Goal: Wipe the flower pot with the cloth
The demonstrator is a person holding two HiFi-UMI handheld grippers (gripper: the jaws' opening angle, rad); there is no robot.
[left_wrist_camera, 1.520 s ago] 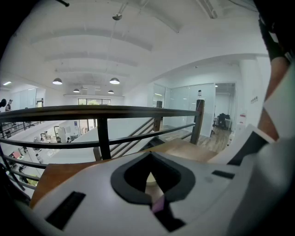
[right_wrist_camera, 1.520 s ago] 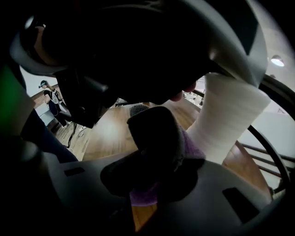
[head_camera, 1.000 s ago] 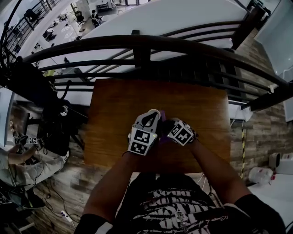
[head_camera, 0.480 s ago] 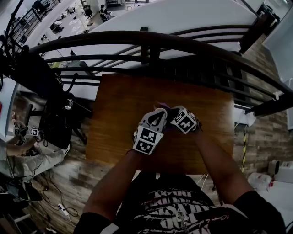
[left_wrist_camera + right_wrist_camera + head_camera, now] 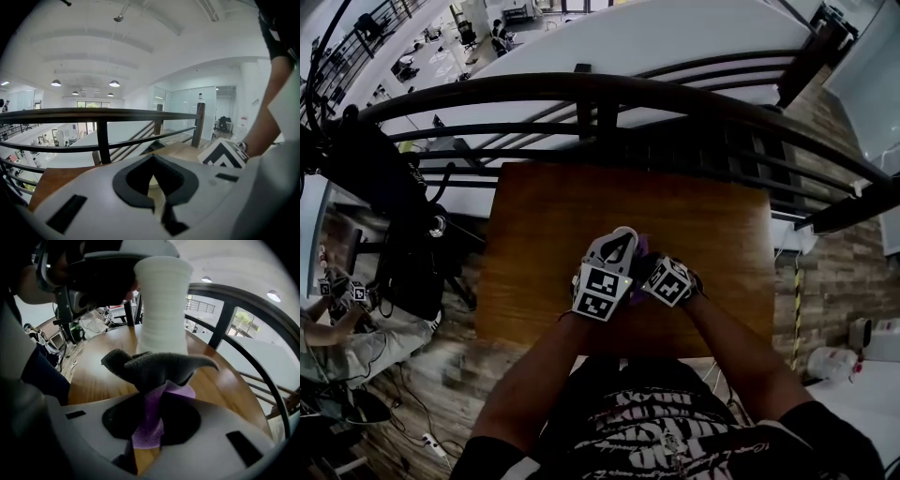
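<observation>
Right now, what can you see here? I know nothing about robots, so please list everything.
flower pot: one, white and ribbed, gripped near its top by the left claw
cloth: one, grey and purple, in front of the pot's lower part
table: one, brown wood, beneath both claws
railing: one, black and curved, beyond the table's far edge
ceiling lamps: several, round and lit, in the hall beyond the railing
seated person: one, on the floor to the left of the table
left claw: one, white with a marker cube, shut on the pot
right claw: one, white with a marker cube, pinching the cloth
arms: two, reaching from below to the claws
</observation>
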